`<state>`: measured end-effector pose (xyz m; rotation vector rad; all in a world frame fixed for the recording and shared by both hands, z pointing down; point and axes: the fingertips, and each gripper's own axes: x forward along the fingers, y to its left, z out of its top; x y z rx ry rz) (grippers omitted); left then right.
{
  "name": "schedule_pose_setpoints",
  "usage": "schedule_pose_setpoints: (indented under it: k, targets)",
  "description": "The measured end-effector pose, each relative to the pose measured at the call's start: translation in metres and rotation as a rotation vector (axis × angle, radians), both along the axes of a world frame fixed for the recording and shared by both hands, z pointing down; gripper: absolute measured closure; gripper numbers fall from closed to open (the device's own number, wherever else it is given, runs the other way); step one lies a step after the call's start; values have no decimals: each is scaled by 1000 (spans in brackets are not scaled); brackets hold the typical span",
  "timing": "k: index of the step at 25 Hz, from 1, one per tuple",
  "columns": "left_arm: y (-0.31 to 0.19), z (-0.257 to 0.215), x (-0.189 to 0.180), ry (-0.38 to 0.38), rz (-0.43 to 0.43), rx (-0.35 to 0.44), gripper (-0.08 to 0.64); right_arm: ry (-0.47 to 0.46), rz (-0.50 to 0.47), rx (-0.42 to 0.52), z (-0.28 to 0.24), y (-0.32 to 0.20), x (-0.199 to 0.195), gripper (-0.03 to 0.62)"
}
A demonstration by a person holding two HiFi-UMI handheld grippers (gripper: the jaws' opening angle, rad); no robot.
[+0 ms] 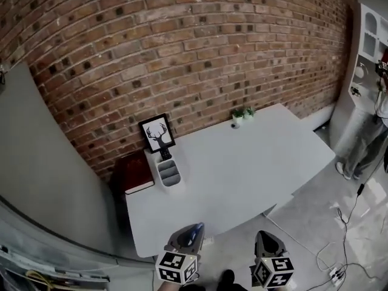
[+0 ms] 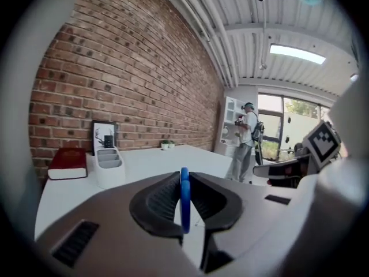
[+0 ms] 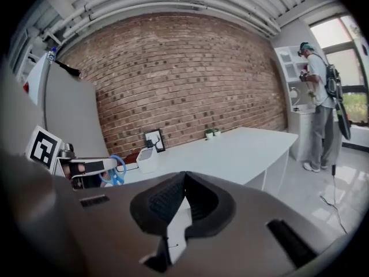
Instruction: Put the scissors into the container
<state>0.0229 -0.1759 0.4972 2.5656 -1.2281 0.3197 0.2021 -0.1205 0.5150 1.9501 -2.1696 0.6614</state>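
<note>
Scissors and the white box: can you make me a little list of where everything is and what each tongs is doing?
scissors: blue, held off the table near its front edge
left tongs: shut on the scissors
right tongs: shut, nothing in them
container: white, with compartments, on the table in front of the picture frame
beside the container: red book
task so far: scissors not yet in the container
</note>
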Motion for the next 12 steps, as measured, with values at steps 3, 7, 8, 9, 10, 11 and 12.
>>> schedule_pose_setpoints:
  k: [3,7,8,9,10,11,12]
  targets:
    - [-3,-2,-23,-2,-127,-3,514,4,-136,1,-1,-26,-19,592]
    - [0,-2,-49,-1,-267,-5,514,3,-286,8,-1,-51,-46,592]
    - [3,-1,-53,-1,-296,-9,514,1,-315,7,1,-54,-52,592]
    - [6,0,-58,-2,-319,-13,514,-3,-338,5,2,-57,-57,592]
    - [9,0,-61,-5,-339,-17,514,-8,-357,4,2,-61,-61,592]
    - [12,-1,-65,-7,-357,-18,514,-12,-377,3,2,-63,-67,592]
    - [14,-2,-71,-9,-377,-18,514,-16,-397,4,1,-66,-73,592]
